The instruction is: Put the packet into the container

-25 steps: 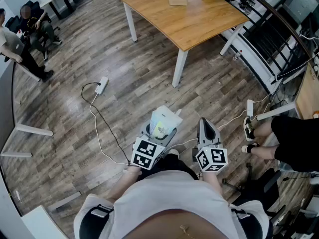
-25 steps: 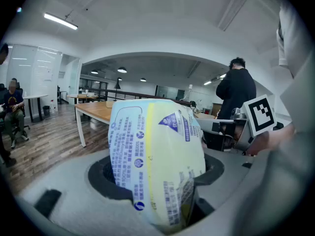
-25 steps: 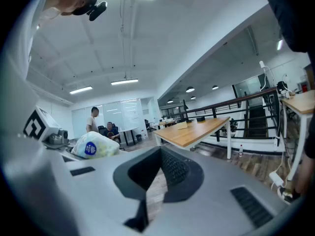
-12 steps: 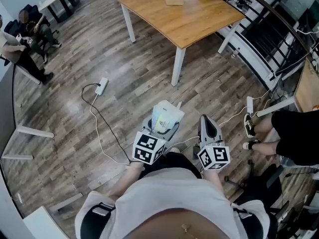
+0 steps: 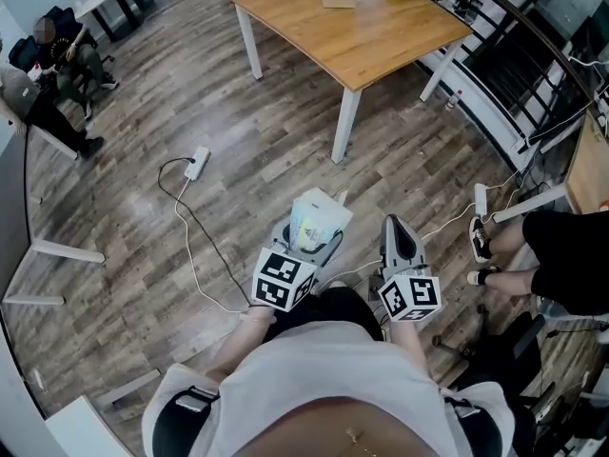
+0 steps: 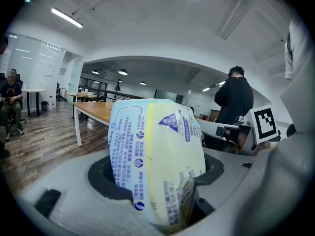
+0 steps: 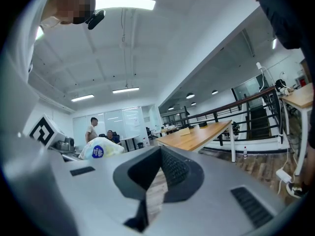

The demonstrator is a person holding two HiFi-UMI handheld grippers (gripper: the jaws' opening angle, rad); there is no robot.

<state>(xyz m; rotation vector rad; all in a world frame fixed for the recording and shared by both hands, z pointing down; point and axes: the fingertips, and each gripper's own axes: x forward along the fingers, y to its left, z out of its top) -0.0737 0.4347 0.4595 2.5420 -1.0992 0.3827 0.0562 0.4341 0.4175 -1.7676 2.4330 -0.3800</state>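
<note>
L tool (image 5: 306, 244) clamps yellow-white packet (image 6: 156, 156), blue print illegible.

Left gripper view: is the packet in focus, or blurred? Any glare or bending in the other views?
Left gripper view: the packet is sharp, its print visible, evenly lit; the picture bends at its edges. Right gripper view: the ceiling light blows out white; strong fisheye bend. Head view: clear, soft light, no blur.

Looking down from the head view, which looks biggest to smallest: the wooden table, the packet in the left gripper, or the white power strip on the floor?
1. wooden table, by far the largest.
2. packet, though it is nearest the camera, which flatters it.
3. power strip, smallest.
</note>
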